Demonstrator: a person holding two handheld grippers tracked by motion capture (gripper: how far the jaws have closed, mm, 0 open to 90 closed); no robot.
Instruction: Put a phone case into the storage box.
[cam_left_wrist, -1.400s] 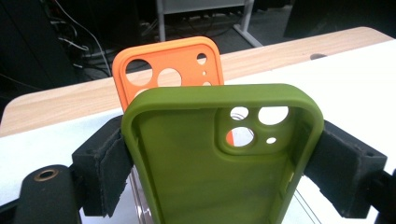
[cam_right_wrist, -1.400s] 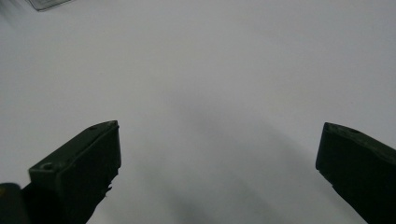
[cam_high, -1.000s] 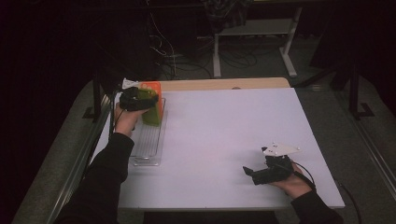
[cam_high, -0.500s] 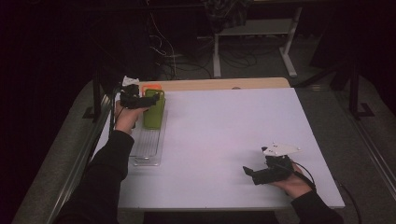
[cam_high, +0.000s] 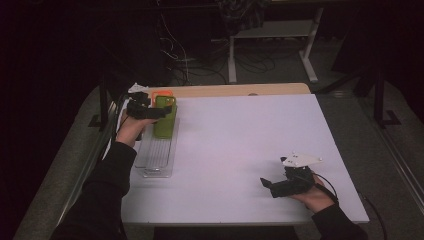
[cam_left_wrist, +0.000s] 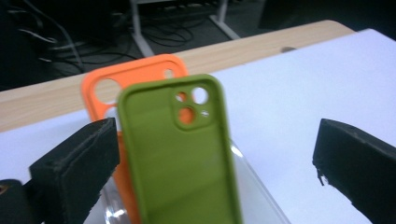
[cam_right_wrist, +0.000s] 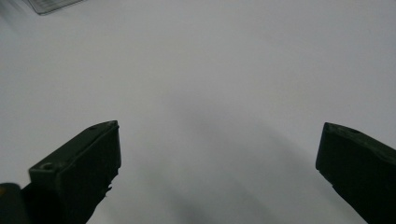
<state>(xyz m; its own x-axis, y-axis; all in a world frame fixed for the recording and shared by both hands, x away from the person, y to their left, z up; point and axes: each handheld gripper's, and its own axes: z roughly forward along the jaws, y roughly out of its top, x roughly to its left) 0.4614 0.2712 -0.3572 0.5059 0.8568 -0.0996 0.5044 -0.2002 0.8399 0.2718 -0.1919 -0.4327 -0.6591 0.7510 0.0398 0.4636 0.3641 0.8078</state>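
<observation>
While the person's forearms are entering from the bottom of the high view, the left gripper (cam_high: 161, 113) is hovering at the far left corner of the white table (cam_high: 240, 150), over the far end of a clear tray (cam_high: 156, 161). A green case (cam_high: 164, 116) is standing upright in that tray, and an orange case (cam_high: 161, 94) is standing just behind it, partly hidden. The left hand (cam_high: 131, 129) is gripping the tool from the near side. Its jaws have just been opening, and they are now standing apart around the green case without pressing on it. The right gripper (cam_high: 265, 183) is resting low near the front right corner, well apart from the tray, with its jaws pointing toward the table's middle; the right hand (cam_high: 314, 195) is holding it from behind.

Seen from the left gripper view, the two black jaws are spreading wide at the lower corners. The green case (cam_left_wrist: 184, 154) is rising between them, tilted slightly, nearer one jaw than the other, and touching neither pad. The orange case (cam_left_wrist: 123, 81) is leaning behind it, showing through the green case's camera cut-out. A strip of the clear tray (cam_left_wrist: 254, 186) is showing below, and bare wood is edging the table (cam_left_wrist: 327, 84) beyond.

Seen from the right gripper view, both jaws are standing wide apart over the bare table (cam_right_wrist: 210, 93), with nothing between them. A corner of the tray (cam_right_wrist: 51, 4) is showing at the upper left.
</observation>
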